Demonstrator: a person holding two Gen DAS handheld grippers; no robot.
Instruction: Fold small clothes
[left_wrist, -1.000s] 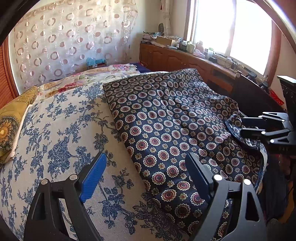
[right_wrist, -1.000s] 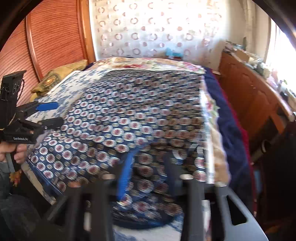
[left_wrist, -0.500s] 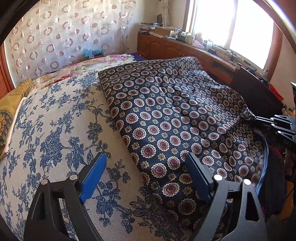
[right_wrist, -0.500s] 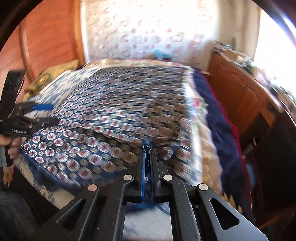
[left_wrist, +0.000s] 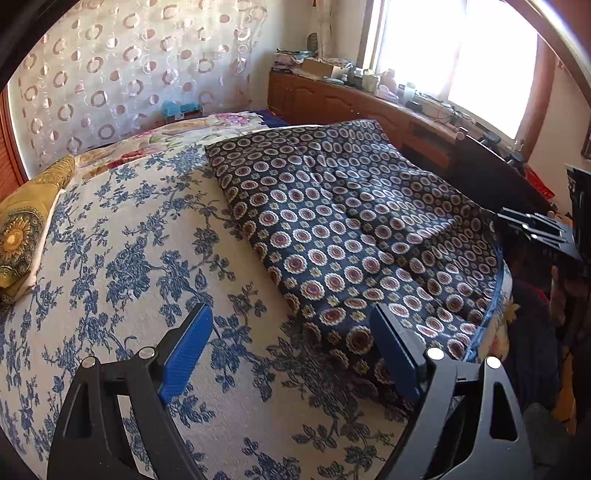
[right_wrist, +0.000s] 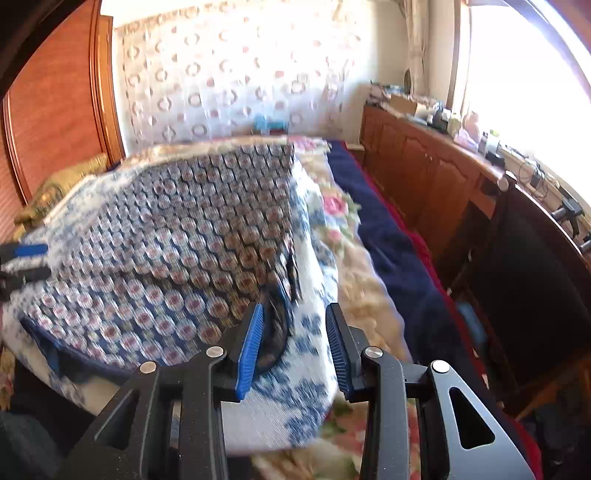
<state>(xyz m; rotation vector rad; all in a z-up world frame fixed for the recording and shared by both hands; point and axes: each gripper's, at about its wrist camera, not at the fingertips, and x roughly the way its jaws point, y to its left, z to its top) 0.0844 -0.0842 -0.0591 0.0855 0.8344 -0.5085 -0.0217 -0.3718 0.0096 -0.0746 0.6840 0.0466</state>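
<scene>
Half a second ago your right gripper (right_wrist: 293, 347) was clenched on the corner of the dark circle-print garment (left_wrist: 354, 236); now its jaws are opening, pads off the cloth, and the blurred corner lies just beside the left pad. Your left gripper (left_wrist: 291, 354) hangs released and wide over the near edge of that one garment, which lies spread on the blue-floral sheet (left_wrist: 122, 266) of the bed. Two grippers, one garment, one yellow pillow (left_wrist: 22, 236). Only the right wrist view shows the navy blanket (right_wrist: 388, 240) along the bed's side; only the left shows the pillow sharply.
</scene>
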